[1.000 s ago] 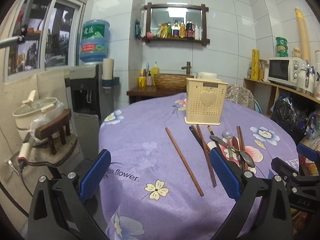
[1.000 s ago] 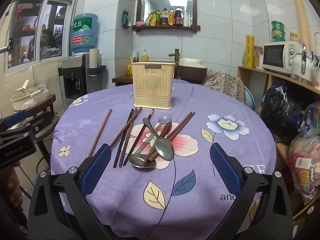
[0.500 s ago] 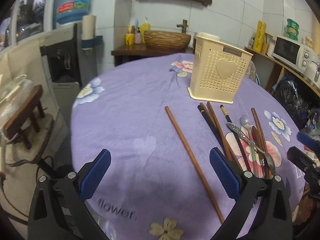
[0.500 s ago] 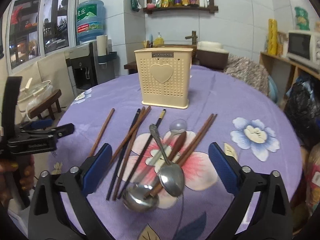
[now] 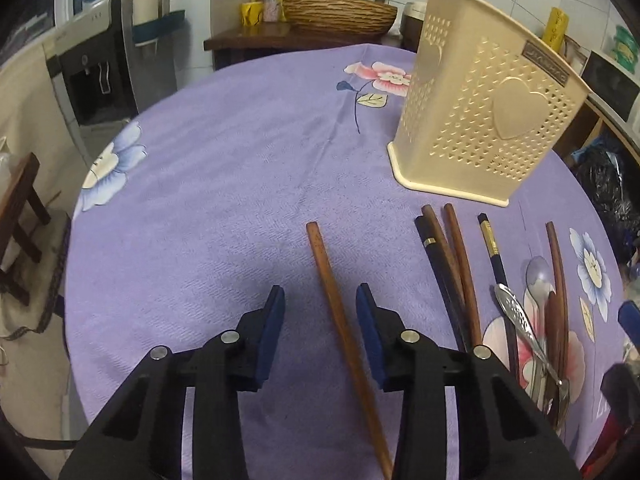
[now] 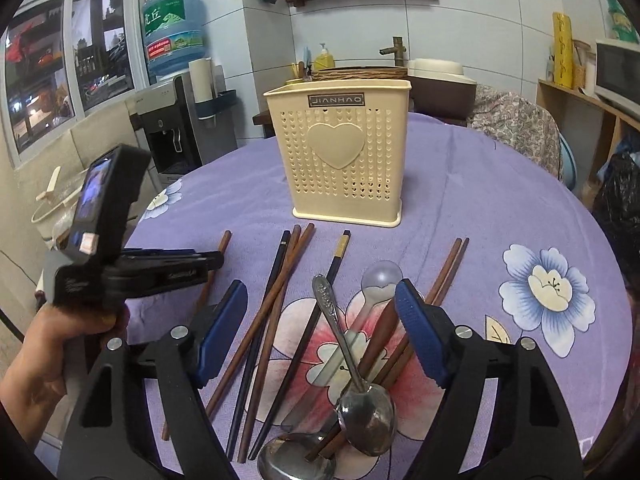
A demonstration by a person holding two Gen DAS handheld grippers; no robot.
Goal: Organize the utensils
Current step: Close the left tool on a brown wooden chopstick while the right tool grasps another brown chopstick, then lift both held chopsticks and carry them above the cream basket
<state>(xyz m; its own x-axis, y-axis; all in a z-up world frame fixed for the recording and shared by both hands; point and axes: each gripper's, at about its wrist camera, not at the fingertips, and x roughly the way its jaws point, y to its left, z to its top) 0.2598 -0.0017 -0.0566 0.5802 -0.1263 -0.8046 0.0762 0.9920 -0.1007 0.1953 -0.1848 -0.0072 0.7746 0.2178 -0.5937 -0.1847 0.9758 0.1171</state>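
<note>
A cream perforated utensil holder (image 5: 480,120) (image 6: 340,160) stands upright on the purple flowered tablecloth (image 5: 220,200). In front of it lie several brown and dark chopsticks (image 6: 276,300) and metal spoons (image 6: 368,412). One brown chopstick (image 5: 340,320) lies apart on the left. My left gripper (image 5: 320,296) straddles it. Its jaws are closing, and a gap still shows on both sides of the stick. My right gripper (image 6: 320,292) hovers over the spoon pile with its jaws closing, still wide. A spoon handle (image 6: 332,312) lies below and between them, untouched.
A hand holds the left gripper (image 6: 212,262) at the table's left edge. Beyond that edge stand a water dispenser (image 6: 172,132) and a wooden stool (image 5: 20,208). A cloth-covered chair (image 6: 516,128) and a black bag (image 5: 608,184) sit at the right. A wicker basket (image 5: 340,12) is behind.
My left gripper moved forward and tilted down over the lone chopstick, and its jaws narrowed a lot. My right gripper came closer to the spoons and narrowed a little.
</note>
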